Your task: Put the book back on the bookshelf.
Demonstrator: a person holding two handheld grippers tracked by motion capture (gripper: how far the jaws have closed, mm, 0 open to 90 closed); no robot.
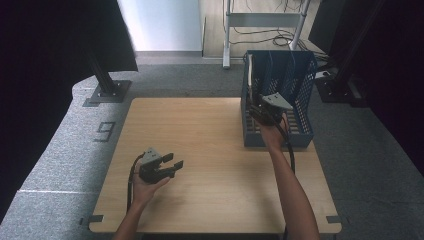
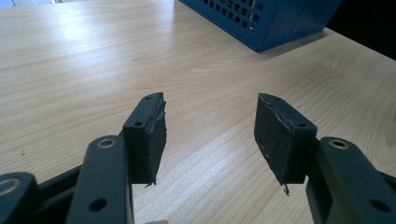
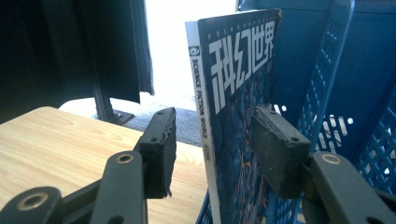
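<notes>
Right tongs (image 3: 212, 151) spread around upright magazine (image 3: 243, 93) inside blue basket (image 1: 300, 75), left tongs (image 2: 210, 135) gaping, empty, beside basket over tabletop (image 1: 210, 150); likely toppling if nudged.

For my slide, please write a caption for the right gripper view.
Open right gripper straddles an upright magazine standing in a blue basket.
</notes>
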